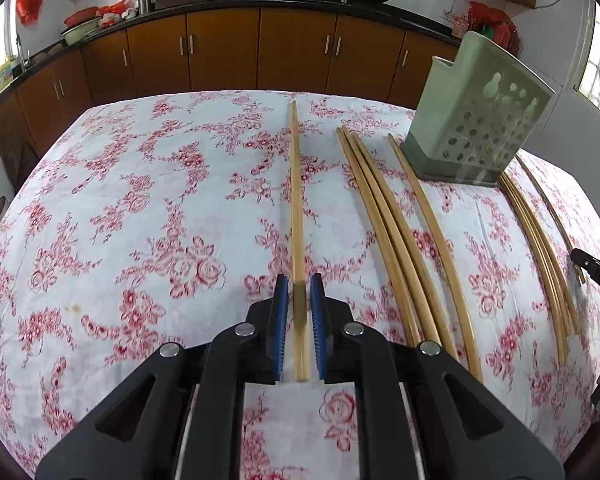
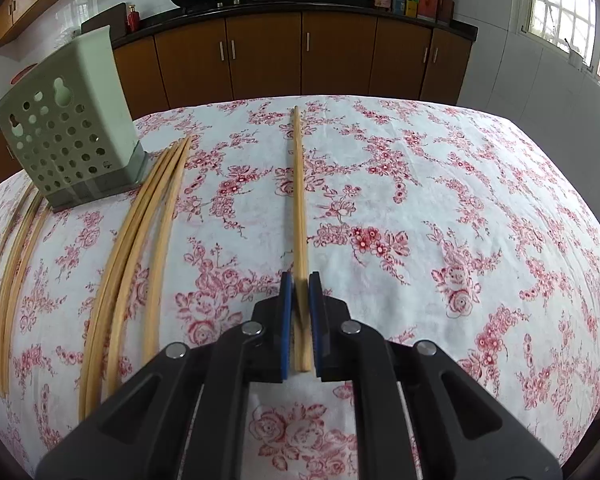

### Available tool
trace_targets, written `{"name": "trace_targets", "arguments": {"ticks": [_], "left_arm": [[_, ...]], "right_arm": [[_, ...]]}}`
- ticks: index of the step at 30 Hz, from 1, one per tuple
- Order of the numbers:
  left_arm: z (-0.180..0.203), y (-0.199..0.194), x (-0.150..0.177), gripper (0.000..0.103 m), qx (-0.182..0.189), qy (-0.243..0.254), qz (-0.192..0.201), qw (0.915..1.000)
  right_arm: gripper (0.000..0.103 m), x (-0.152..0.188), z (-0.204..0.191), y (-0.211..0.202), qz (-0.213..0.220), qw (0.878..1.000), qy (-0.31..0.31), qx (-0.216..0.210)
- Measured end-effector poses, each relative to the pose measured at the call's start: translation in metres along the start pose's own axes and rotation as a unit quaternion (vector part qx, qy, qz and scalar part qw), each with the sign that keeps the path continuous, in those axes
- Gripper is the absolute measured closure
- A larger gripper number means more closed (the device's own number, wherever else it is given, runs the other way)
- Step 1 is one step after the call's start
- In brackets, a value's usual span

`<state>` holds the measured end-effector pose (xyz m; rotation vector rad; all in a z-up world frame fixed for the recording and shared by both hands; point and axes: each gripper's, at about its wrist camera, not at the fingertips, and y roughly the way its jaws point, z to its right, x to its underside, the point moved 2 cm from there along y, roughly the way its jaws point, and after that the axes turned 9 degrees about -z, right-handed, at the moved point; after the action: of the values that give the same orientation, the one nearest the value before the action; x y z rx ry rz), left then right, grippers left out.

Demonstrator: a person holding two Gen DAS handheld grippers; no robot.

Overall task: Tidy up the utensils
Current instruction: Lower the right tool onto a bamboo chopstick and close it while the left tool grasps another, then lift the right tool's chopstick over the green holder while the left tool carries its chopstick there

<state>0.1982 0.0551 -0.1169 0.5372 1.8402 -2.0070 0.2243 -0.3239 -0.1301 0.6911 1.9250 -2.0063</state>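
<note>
Several wooden chopsticks lie on a floral tablecloth. In the left wrist view my left gripper has its blue pads around a chopstick that points away from me; a narrow gap shows on each side. In the right wrist view my right gripper is shut on a pair of chopsticks, pads pressed against them. A green perforated utensil holder stands at the far right of the left view and at the far left of the right view.
Loose chopsticks lie in groups beside the holder. The right gripper's edge shows at the left view's right side. Brown kitchen cabinets and a counter with woks stand behind the table.
</note>
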Motion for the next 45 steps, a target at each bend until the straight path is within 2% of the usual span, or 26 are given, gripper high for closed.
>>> {"name": "trace_targets", "arguments": {"ticks": [6, 8, 12, 15, 21, 29, 38, 45], "left_arm": [[0.003, -0.005, 0.009, 0.092, -0.012, 0.004, -0.002, 0.9999], [0.004, -0.006, 0.011, 0.096, -0.019, 0.009, -0.003, 0.9998], [0.001, -0.009, 0.012, 0.096, -0.01, 0.002, -0.011, 0.9999], [-0.001, -0.021, 0.01, 0.096, -0.006, -0.001, 0.006, 1.0], [-0.006, -0.063, -0.004, 0.096, 0.008, -0.012, 0.067, 0.9977], [-0.013, -0.118, -0.033, 0.096, 0.026, -0.032, 0.151, 0.9877], [-0.014, -0.148, -0.057, 0.096, 0.023, -0.037, 0.192, 0.9804], [-0.013, -0.155, -0.074, 0.096, 0.011, -0.032, 0.203, 0.9786]], "right_arm": [[0.095, 0.002, -0.001, -0.001, -0.001, 1.0, -0.004, -0.003], [0.095, 0.003, 0.0, -0.003, -0.001, 1.0, -0.004, -0.005], [0.095, 0.009, 0.004, -0.014, 0.01, 1.0, 0.0, -0.01], [0.095, 0.008, 0.008, -0.03, 0.03, 0.999, 0.003, -0.013], [0.095, -0.002, 0.019, -0.068, 0.081, 0.996, 0.015, -0.016], [0.095, -0.019, 0.032, -0.113, 0.142, 0.989, 0.029, -0.024], [0.095, -0.047, 0.04, -0.145, 0.192, 0.98, 0.042, -0.035], [0.095, -0.067, 0.037, -0.152, 0.201, 0.978, 0.045, -0.033]]}}
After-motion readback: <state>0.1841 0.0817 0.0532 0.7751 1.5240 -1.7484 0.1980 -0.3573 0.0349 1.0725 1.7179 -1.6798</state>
